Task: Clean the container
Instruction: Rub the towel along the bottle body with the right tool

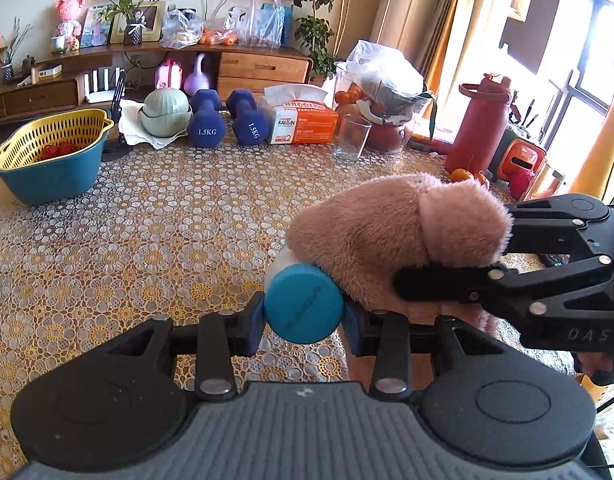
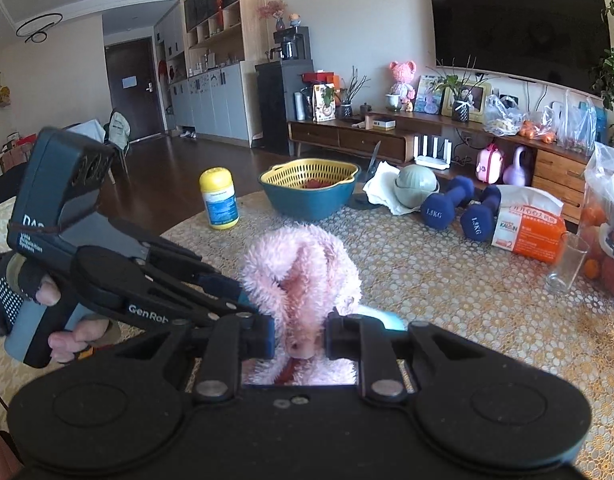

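Note:
A small white container with a blue cap (image 1: 303, 309) lies sideways, cap toward the camera, held above the table. My left gripper (image 1: 305, 320) is shut on it by the cap end. A fluffy pink cloth (image 1: 399, 236) is draped over the container's body, which is mostly hidden. My right gripper (image 1: 435, 276) comes in from the right, shut on that cloth. In the right wrist view the pink cloth (image 2: 303, 276) bunches between the right gripper's (image 2: 301, 340) fingers, and the left gripper (image 2: 243, 304) reaches in from the left, held by a gloved hand (image 2: 47, 292).
The table has a flower-patterned cover (image 1: 167, 220). On it stand a teal bowl with a yellow strainer (image 1: 53, 160), two blue dumbbells (image 1: 227, 120), a tissue pack (image 1: 303, 120), a clear glass (image 1: 353, 138), a red bottle (image 1: 479, 128) and a yellow-capped jar (image 2: 219, 198).

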`<state>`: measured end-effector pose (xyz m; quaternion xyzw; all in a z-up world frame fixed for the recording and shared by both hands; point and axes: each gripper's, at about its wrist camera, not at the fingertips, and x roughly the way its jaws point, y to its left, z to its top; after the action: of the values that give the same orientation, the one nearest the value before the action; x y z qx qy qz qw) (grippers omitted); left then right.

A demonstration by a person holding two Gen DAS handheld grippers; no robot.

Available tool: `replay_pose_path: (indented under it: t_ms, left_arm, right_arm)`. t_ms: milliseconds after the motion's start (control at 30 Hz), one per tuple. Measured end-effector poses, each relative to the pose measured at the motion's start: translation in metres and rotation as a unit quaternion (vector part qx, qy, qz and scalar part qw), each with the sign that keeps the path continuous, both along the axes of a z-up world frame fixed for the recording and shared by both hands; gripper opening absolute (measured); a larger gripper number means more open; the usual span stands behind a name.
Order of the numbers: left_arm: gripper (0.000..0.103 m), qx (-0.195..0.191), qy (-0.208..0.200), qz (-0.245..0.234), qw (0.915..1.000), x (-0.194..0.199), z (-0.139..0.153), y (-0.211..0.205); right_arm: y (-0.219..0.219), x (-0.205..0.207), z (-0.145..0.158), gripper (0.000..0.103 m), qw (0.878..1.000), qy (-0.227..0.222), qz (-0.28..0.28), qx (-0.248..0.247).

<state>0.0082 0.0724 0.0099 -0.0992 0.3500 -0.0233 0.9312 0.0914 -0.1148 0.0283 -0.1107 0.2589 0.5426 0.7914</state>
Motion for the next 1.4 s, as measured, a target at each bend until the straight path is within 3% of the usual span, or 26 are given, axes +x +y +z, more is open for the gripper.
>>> replay_pose_path:
  t_ms: [200, 667, 1000, 1133, 1300, 1400]
  left_arm:
    - [0.039, -0.003, -0.002, 0.003, 1.0000, 0.000, 0.001, 0.001]
    - [0.039, -0.028, -0.003, 0.010, 0.9996, 0.000, -0.003, 0.015]
    - [0.039, -0.049, -0.005, 0.014, 0.9987, -0.002, -0.006, 0.023]
    - [0.039, -0.050, -0.005, 0.014, 0.9986, -0.002, -0.007, 0.023]
    - [0.039, -0.041, -0.005, 0.011, 0.9991, -0.003, -0.007, 0.020]
    - [0.039, -0.038, -0.005, 0.010, 0.9992, -0.002, -0.006, 0.018]
  right_arm:
    - [0.013, 0.009, -0.013, 0.019, 1.000, 0.016, -0.008, -0.008]
    - [0.049, 0.031, -0.020, 0.020, 0.995, -0.050, -0.021, -0.079]
    - [0.054, 0.076, -0.053, 0.020, 0.989, -0.025, -0.076, -0.121]
    - [0.051, 0.091, -0.062, 0.020, 0.988, -0.001, -0.103, -0.116]
    - [0.049, 0.099, -0.079, 0.019, 0.980, -0.003, -0.129, -0.148]
    - [0.041, 0.095, -0.080, 0.019, 0.980, -0.004, -0.139, -0.141]
